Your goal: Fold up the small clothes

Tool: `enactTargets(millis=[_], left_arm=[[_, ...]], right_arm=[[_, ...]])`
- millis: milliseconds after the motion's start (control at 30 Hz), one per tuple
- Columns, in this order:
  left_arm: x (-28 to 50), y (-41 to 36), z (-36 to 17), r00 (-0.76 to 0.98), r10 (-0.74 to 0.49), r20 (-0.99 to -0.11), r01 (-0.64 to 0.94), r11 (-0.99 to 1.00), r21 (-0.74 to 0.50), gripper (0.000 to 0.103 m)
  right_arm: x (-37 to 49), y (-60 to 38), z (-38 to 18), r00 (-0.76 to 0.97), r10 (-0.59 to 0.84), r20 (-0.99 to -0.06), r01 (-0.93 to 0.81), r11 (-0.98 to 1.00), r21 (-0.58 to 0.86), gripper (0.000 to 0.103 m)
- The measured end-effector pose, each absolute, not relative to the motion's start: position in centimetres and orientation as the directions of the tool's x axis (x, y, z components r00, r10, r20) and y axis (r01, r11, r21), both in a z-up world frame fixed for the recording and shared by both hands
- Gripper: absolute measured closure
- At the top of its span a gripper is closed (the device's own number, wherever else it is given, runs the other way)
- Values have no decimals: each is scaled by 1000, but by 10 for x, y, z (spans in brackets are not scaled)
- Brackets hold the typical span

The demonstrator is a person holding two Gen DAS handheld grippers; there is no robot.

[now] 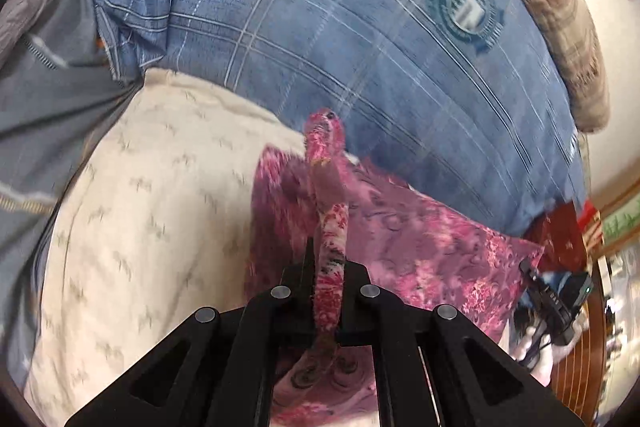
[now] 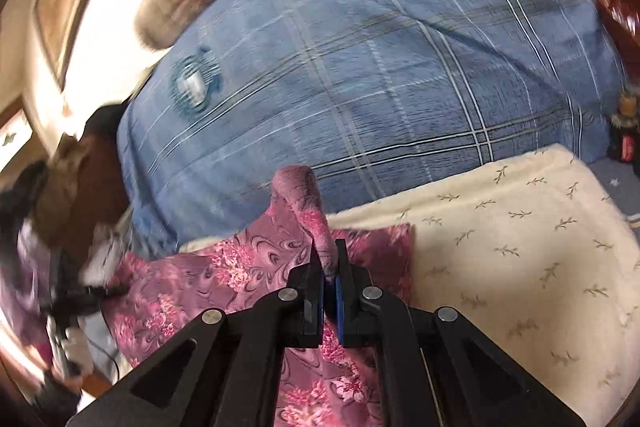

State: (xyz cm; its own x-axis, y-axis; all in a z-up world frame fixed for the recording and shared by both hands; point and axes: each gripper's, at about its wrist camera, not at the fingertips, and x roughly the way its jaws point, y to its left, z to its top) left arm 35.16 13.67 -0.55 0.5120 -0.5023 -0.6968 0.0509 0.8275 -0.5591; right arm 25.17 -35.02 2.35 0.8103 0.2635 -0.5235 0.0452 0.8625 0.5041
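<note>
Left wrist, cream sheet [image 1: 132, 211], blue plaid quilt [image 1: 340, 27]

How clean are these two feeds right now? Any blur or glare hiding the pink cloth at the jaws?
Left wrist view: the pink cloth and cream blanket are motion-smeared, while the left gripper stays sharp. Right wrist view: heavier streaking on the blue plaid cover, blown-out glare at upper left, yet the cloth in the right gripper reads clearly. Both bend at the edges from the fisheye.

blue quilt [image 1: 360, 39] close ahead
</note>
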Motion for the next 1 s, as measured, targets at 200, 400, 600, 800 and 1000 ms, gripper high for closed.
enactTargets(millis=[200, 400, 600, 800, 1000], left_arm=[[421, 111, -54, 436, -453, -778, -22, 859, -512, 99], [458, 101, -116, 332, -399, -855, -128, 879, -460, 98], [456, 120, -107, 358, -520, -776, -94, 806, -584, 86], [460, 113, -106, 368, -539, -757, -63, 798, -599, 66], [474, 83, -122, 343, -334, -878, -60, 925, -376, 88]], right_arm=[[302, -365, -19, 779, 226, -585, 177, 816, 550, 100], [325, -381, -71, 681, 186, -708, 348, 769, 536, 99], [314, -399, -79, 687, 302, -661, 377, 629, 680, 84], [324, -393, -76, 668, 293, -684, 342, 695, 633, 98], [319, -403, -55, 766, 220, -604, 325, 678, 659, 99]])
